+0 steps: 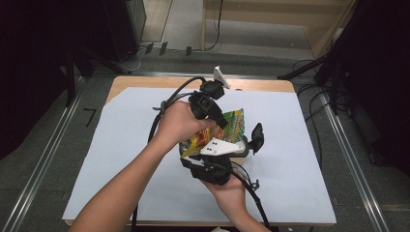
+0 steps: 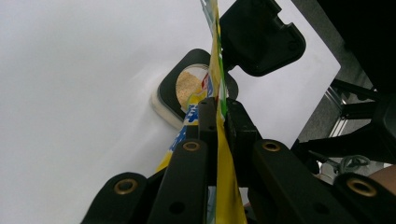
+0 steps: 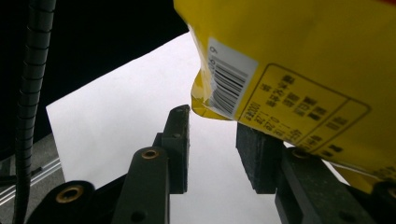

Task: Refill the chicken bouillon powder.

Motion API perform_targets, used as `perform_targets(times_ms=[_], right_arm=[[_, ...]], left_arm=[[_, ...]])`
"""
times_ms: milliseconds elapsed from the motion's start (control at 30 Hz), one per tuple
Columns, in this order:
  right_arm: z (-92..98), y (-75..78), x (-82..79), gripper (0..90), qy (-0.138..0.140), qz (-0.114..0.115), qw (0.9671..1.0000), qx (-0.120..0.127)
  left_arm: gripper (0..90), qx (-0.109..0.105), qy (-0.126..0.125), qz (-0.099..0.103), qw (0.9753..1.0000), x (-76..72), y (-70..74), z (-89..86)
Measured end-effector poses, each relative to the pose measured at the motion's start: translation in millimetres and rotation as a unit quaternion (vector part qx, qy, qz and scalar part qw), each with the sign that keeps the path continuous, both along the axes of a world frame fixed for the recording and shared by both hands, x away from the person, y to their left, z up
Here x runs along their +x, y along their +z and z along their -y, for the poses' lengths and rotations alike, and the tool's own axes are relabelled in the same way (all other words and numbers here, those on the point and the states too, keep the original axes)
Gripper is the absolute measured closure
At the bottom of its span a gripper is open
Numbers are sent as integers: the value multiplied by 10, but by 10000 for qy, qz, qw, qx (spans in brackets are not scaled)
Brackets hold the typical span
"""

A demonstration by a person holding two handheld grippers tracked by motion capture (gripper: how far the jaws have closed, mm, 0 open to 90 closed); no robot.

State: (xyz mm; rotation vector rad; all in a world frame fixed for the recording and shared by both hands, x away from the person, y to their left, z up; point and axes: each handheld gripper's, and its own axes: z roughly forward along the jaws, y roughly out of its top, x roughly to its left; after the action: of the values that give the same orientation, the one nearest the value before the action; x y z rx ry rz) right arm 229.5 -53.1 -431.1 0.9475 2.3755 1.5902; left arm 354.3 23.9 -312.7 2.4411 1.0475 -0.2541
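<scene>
Yellow packet (image 1: 227, 129) held up at centre of the high view, above white sheet (image 1: 300, 159); clamped edge-on between closed jaws of left gripper (image 2: 218, 122). Right gripper (image 3: 212, 149) gaping just under packet's barcode corner, gripping nothing. Round container (image 2: 187, 88) of tan powder below, black lid (image 2: 261, 35) beside

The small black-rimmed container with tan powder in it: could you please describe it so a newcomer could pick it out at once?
Start from the white sheet covering the wooden table, then find the yellow printed snack pouch clamped in the left tool. Beyond that pouch's edge, in the left gripper view, sits the small rounded container on the sheet. Its black rim and tan powdery contents set it apart from the bright pouch.
</scene>
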Motion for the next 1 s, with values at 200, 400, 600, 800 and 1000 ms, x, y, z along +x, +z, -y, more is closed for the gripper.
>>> perform_targets(times_ms=[200,400,600,800,1000], right_arm=[[-11,-44,-9,652,66,53,10000,-26],[-15,-55,-12,654,79,67,9999,-42],[-10,-51,-11,657,92,48,9999,-40],[-9,-72,-12,651,118,73,9999,-66],[-15,-108,-14,644,169,83,9998,-99]], left_arm=[[878,-54,15,1,10000,-20,-12,-45],[879,-74,19,15,10000,-34,-15,-59],[879,-57,15,44,10000,-44,-11,-55],[878,-133,10,32,9999,-54,-25,-96],[879,-215,14,21,9998,-69,-43,-154]])
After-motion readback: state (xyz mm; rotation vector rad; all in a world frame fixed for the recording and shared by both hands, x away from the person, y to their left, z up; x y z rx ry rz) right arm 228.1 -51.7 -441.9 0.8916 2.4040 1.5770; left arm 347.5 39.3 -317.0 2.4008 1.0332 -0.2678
